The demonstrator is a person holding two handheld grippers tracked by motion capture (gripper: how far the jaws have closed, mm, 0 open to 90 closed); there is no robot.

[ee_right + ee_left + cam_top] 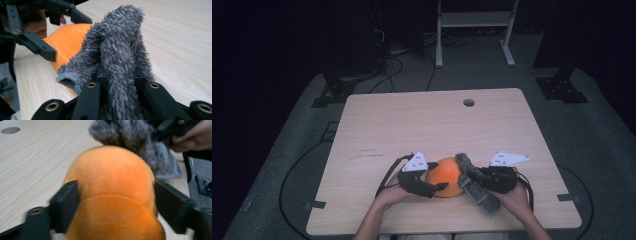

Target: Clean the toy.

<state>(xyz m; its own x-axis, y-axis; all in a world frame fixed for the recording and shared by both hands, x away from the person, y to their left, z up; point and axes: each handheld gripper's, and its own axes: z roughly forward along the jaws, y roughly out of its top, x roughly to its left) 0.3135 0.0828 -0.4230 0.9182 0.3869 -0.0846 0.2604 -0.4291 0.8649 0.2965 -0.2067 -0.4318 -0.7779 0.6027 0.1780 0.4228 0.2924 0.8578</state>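
The left gripper (115, 207) stood released, jaws either side of the orange plush (447, 176) on the surface (412, 125). The right gripper (120, 75) was clenched on the grey furry cloth (117, 50)

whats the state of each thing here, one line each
orange plush: lying on the table, between the left gripper's jaws
grey fuzzy cloth: bunched, draped against the plush
left gripper: open, jaws either side of the plush
right gripper: shut on the cloth
table: bare wood, round hole near far edge
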